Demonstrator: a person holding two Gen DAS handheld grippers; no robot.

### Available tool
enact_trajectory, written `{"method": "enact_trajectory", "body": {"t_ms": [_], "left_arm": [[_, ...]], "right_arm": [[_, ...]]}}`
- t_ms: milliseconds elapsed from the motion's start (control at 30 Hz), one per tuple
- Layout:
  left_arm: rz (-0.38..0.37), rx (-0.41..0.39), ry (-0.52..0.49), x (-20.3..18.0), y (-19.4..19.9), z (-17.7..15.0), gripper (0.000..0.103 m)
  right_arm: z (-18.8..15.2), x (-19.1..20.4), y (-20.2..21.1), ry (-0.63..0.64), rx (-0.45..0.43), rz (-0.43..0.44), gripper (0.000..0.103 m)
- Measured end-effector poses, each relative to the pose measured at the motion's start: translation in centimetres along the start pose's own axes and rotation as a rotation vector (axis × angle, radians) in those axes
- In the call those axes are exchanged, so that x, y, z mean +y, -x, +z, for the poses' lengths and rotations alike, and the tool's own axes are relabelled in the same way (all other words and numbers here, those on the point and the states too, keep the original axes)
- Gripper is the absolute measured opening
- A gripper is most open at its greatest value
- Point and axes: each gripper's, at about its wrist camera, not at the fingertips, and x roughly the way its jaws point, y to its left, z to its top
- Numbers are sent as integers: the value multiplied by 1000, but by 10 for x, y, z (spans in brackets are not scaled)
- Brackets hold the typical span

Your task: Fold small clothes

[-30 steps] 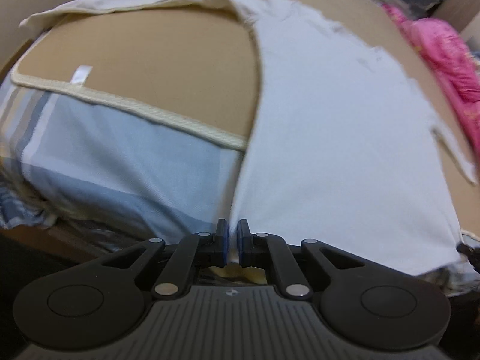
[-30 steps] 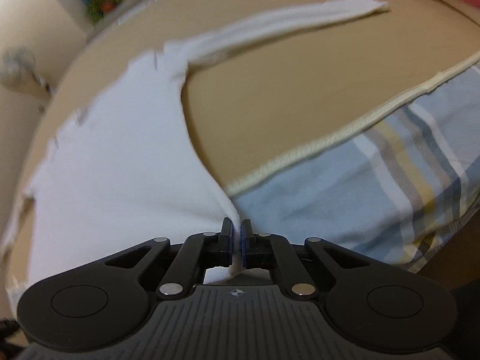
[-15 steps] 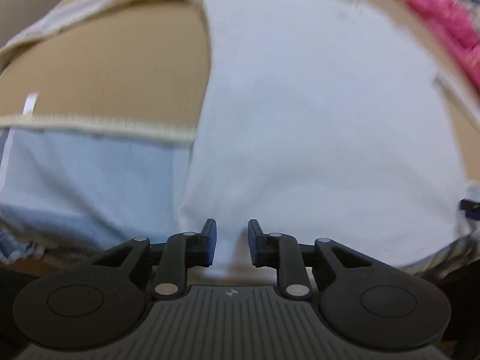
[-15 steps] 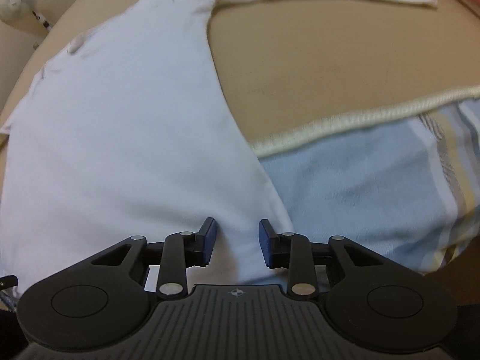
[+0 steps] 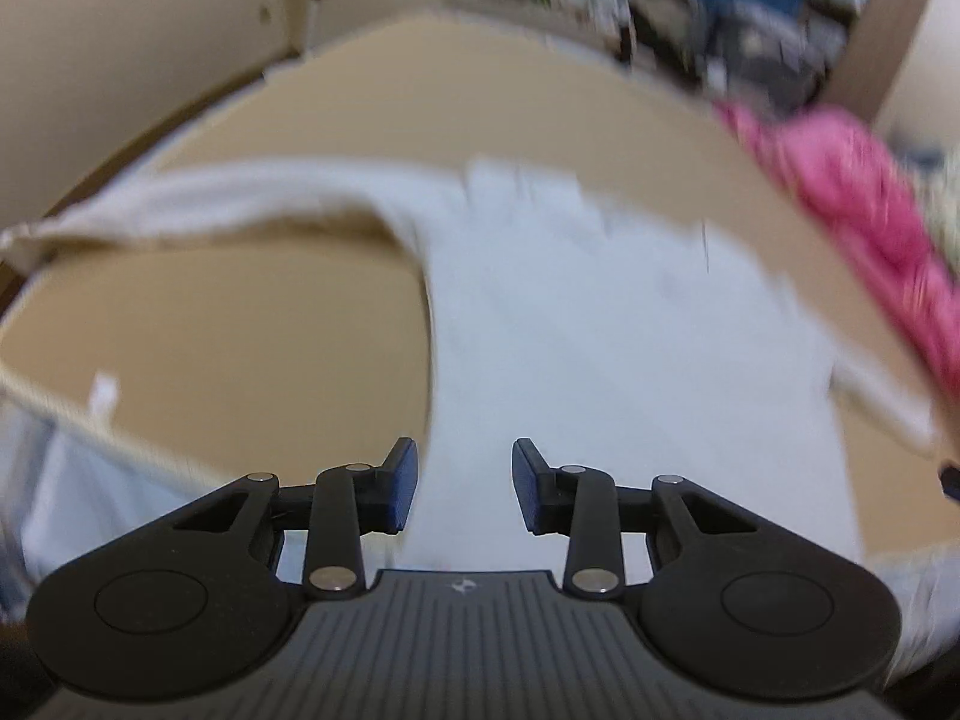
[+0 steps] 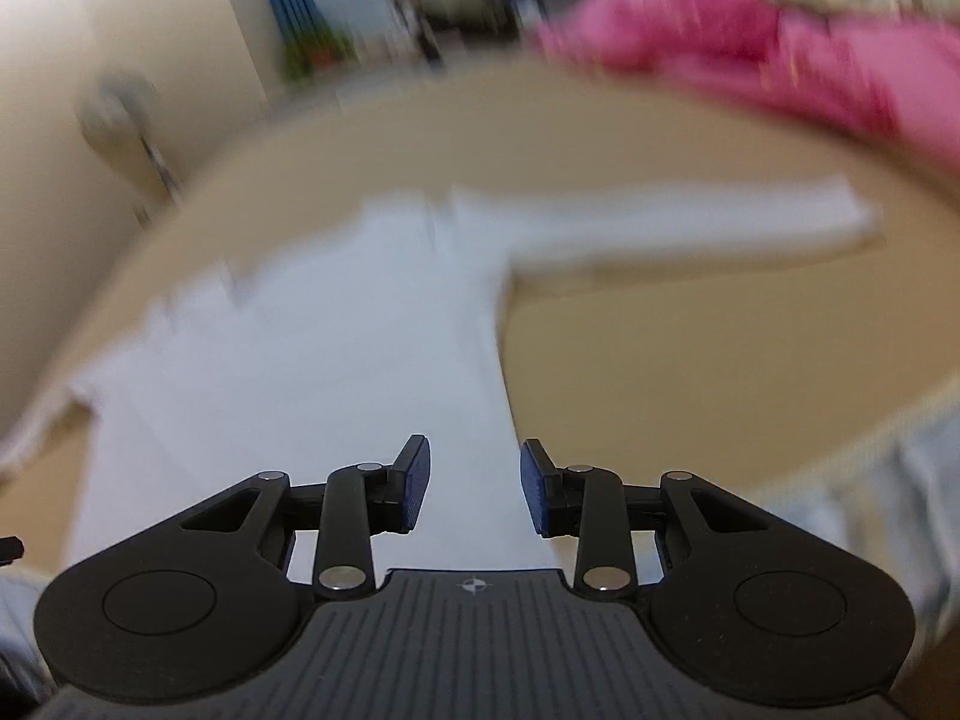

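The white long-sleeved top [image 5: 600, 360] lies spread flat and face up on the tan cover [image 5: 240, 330] of a bed, body smoothed, both sleeves stretched out sideways. By my reading the laying-out is finished and no fold has been made: sleeves and body all remain to be turned in.

Starting at the left, the left gripper [image 5: 462, 483] has just been opening; its jaws stand partly apart with nothing pinched between them, and the top's hem edge shows in the gap, beyond and below the blue pads. Left of those jaws runs the tan cover with its pale corded trim [image 5: 90, 426] and a small white tag [image 5: 103, 396]; ahead of them one sleeve [image 5: 210, 204] reaches off to the left, soft and slightly rumpled.

The right gripper [image 6: 474, 489] has likewise just been opening, jaws partly apart and empty, the top's side edge passing ahead of the gap. Ahead and right of these jaws the other sleeve [image 6: 690, 222] lies straight and flat. Further right, a blue striped sheet [image 6: 900, 480] peeks under the cover, and a fuzzy pink garment [image 6: 780, 54] is heaped at the far edge. The top looks thin, limp knit; motion blur hides finer texture.
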Motion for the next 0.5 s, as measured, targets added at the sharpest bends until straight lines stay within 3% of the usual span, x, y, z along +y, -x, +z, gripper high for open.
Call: {"method": "enact_trajectory", "body": {"t_ms": [100,233,367,433,467,500], "left_arm": [[15,-91,45,17,-1,53,39],[66,-186,69,46,-23,112,39],[182,-176,108,92,-64,138,39],[235,-124,191,124,-85,135,39],[282,-46,256,143,-96,140,37],[291,-48,361,165,-98,141,38]], "right_arm": [[37,2,11,72,-122,42,36],[57,1,5,140,-203,84,38],[35,-1,-29,132,-179,53,38],[33,4,-61,157,-95,-9,37],[36,7,-67,155,-107,-10,37],[36,9,-70,150,-106,4,37]]}}
